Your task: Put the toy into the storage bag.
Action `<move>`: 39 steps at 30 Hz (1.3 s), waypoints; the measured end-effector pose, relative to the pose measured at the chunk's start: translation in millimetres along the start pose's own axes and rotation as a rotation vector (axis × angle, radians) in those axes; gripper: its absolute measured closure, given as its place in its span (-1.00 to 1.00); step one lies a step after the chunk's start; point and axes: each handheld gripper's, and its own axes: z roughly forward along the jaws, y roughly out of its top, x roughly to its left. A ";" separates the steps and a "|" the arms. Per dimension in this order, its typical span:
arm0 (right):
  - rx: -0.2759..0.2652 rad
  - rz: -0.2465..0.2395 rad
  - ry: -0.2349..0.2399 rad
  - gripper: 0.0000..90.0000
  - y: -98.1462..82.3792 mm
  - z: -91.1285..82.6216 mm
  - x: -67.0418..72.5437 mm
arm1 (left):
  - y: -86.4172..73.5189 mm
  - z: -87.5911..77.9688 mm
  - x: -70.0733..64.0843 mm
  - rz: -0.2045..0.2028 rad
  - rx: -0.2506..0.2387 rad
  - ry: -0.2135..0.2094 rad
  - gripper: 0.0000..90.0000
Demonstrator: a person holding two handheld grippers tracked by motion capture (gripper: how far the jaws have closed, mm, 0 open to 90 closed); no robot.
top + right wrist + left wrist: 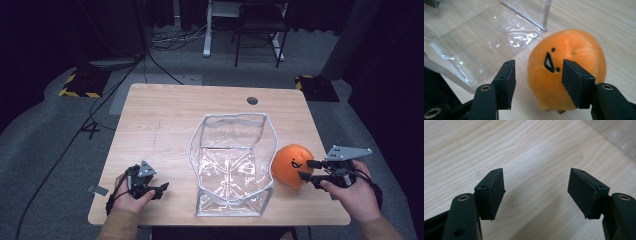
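An orange round plush toy (291, 165) with a small black face stands on the wooden table (160, 120), right of a clear plastic bag (232, 162) that stands open in the middle. My right gripper (306, 170) is open at the toy's right side, its jaws reaching onto the toy without closing. In the right gripper view the toy (566, 67) sits just beyond the spread jaws (537, 80), partly between them. My left gripper (163, 189) rests near the front left edge, open, with bare wood between its jaws (536, 192).
A round cable hole (252, 100) lies at the table's back right. A clear corner of the bag (616, 135) shows at the top right of the left gripper view. Cables and a chair stand on the grey floor beyond the table.
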 end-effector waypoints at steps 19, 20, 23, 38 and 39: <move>0.124 0.058 -0.045 -0.11 23.4 14.0 -51.2 | -12.9 11.6 20.3 -0.015 -0.074 0.044 -0.43; 0.132 0.060 -0.043 -0.11 24.8 16.1 -53.0 | -12.8 11.4 20.3 -0.011 -0.071 0.046 -0.43; 0.151 0.069 -0.039 -0.11 28.8 22.4 -57.4 | -12.8 11.5 20.1 -0.012 -0.072 0.047 -0.43; 0.261 0.163 0.090 0.02 34.6 53.6 -68.3 | -13.1 11.4 19.6 -0.012 -0.073 0.052 -0.44; 0.273 0.151 0.096 0.12 36.0 53.9 -66.7 | -13.1 11.4 19.6 -0.012 -0.073 0.052 -0.44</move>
